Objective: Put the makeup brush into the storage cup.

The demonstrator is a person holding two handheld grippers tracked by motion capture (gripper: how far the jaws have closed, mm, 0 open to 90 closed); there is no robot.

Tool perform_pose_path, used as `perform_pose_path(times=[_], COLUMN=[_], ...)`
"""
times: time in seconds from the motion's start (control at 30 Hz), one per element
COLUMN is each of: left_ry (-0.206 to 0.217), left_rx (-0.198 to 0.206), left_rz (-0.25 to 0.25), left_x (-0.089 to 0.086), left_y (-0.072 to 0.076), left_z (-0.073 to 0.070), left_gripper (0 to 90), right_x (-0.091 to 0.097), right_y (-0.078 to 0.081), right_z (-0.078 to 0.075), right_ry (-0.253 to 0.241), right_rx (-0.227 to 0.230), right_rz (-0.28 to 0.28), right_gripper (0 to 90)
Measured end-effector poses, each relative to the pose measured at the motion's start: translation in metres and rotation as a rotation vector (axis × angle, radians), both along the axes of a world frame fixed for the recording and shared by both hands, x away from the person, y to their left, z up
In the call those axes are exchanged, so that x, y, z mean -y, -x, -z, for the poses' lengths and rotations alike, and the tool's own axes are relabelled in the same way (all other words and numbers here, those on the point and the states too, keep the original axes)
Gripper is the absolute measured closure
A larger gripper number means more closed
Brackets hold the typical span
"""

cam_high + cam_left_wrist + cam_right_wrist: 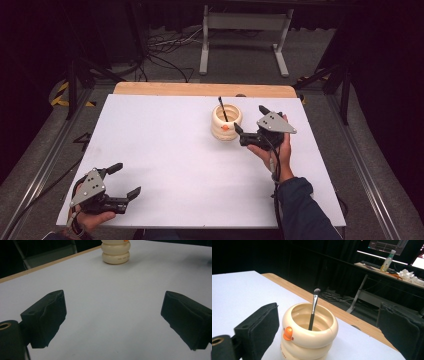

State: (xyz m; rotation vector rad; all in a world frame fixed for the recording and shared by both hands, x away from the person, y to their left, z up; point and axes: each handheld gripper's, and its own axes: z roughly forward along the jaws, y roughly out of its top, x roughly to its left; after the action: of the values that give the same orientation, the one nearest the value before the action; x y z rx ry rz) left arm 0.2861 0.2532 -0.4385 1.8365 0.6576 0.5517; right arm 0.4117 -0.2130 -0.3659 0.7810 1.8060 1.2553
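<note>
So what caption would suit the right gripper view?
Open right gripper facing a cream ringed holder with a makeup brush standing inside.

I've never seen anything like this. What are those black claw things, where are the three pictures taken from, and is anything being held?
A person holds a hand-worked gripper in each hand: the left gripper and the right gripper. One picture looks down from above the white table. The other two come from cameras riding on each gripper, looking out between its black jaws. On the table stands a cream cup with a makeup brush standing in it. Both grippers are open and hold nothing; the right one is beside the cup.
</note>
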Motion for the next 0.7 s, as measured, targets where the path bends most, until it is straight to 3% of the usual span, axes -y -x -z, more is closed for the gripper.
perform_pose_path(times=[0.7], left_ry=[-0.005], left_rx=[0.004], left_rz=[-0.004], left_x=[0.001], left_y=[0.0], left_z=[0.0], left_gripper=[6.9], right_x=[0.017], right_y=[0.025], right_z=[-0.003], right_ry=[0.031], right_rx=[0.046], right_rz=[-0.023], right_gripper=[6.0])
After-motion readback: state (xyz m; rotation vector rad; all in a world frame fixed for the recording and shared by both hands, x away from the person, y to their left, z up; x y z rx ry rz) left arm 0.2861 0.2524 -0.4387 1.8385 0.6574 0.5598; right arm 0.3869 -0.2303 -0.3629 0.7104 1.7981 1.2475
